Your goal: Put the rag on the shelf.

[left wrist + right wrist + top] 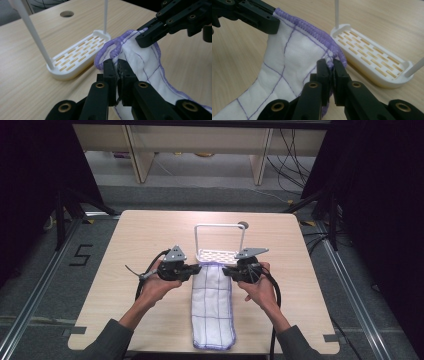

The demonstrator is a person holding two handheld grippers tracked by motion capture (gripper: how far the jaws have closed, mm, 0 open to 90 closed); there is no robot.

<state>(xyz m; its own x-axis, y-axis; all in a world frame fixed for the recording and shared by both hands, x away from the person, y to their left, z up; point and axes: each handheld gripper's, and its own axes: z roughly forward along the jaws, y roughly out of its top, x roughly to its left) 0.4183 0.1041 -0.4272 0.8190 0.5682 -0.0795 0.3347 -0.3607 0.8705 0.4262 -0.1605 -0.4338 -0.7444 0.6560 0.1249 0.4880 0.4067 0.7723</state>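
Tongs left [196, 268] and right [226, 270] each pinch a far corner of the cloth [212, 307], lifting that end off the surface [140, 235] beside the rack [218, 255]; both hands point inward.

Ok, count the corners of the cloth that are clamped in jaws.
2. The left gripper pinches the cloth at its far left corner, the right gripper at its far right corner, both just before the white rack.

Cloth [213, 306] before rack [218, 255], perhaps touching
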